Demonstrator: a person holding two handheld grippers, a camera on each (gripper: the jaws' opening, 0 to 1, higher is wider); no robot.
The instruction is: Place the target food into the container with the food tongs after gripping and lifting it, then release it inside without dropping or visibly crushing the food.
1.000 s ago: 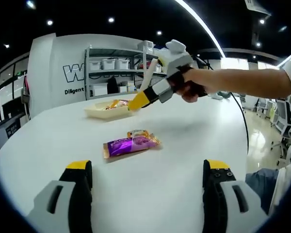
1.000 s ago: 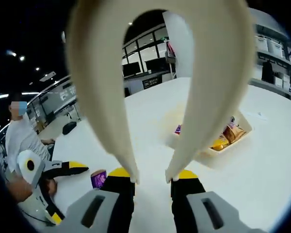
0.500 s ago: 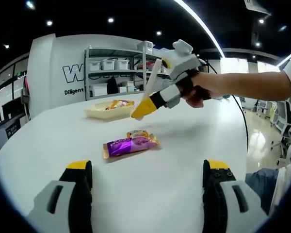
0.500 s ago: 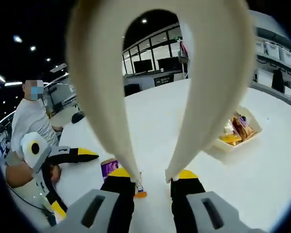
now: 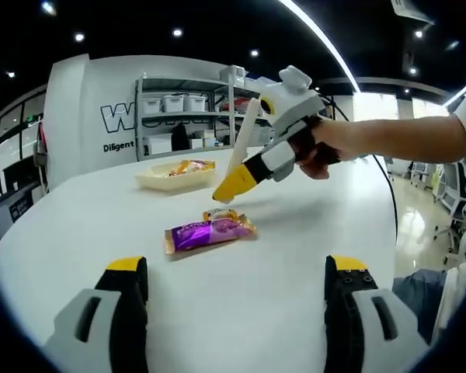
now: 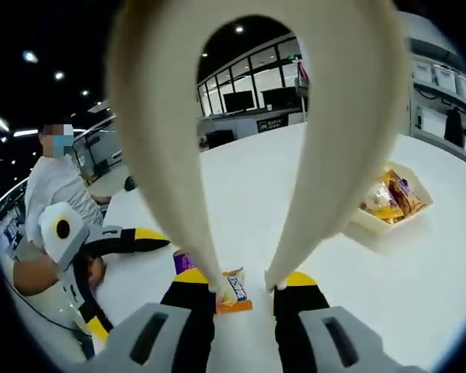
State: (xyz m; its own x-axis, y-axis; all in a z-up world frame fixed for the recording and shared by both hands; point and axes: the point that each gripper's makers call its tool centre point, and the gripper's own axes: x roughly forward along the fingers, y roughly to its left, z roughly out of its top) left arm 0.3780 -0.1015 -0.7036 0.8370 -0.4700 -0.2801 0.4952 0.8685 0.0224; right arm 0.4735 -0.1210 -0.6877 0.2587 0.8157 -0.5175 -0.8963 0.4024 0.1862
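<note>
Your right gripper (image 6: 242, 289) clamps cream tongs (image 6: 252, 140), tips spread, empty. Orange snack (image 6: 233, 291) on table (image 6: 419, 311) at 6 o'clock beneath tips; tray (image 6: 392, 203) at 3 o'clock. Left gripper (image 5: 237, 272) wide open, idle. Risk: squeezing hard crushes snack; shallow bite drops it.
</note>
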